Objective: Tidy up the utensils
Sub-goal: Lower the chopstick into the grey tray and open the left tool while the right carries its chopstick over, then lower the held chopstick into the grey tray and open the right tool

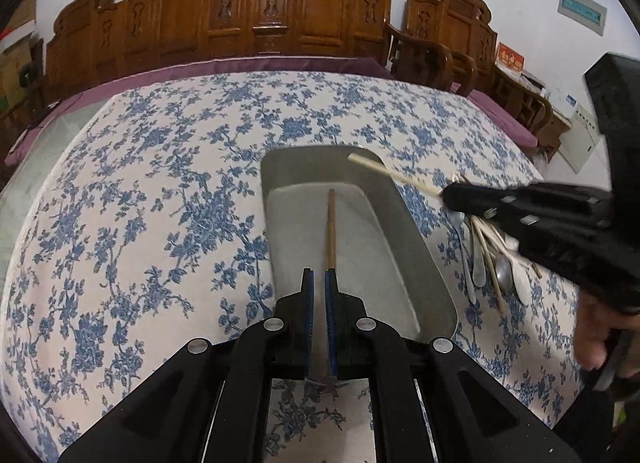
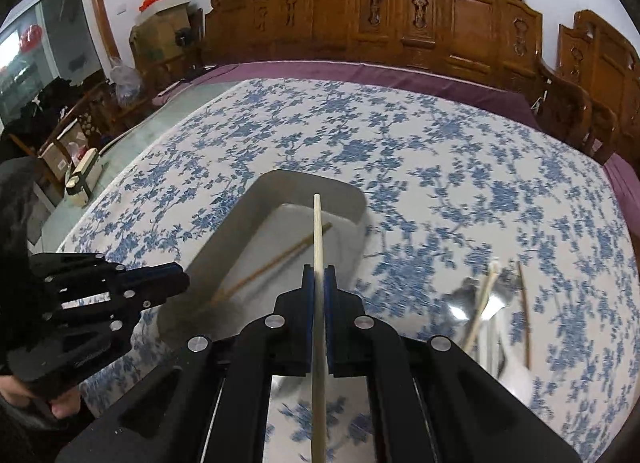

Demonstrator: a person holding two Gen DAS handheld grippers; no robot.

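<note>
Left wrist view: the left gripper hung closed and empty over the near end of the tray — a brown chopstick lay inside.

Right wrist view: the right gripper clamped a pale chopstick above the tray — spare utensils lay right.

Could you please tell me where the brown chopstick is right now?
The brown chopstick lies lengthwise on the floor of the grey tray, in the middle of both wrist views, left of the utensil pile on the tablecloth.
</note>
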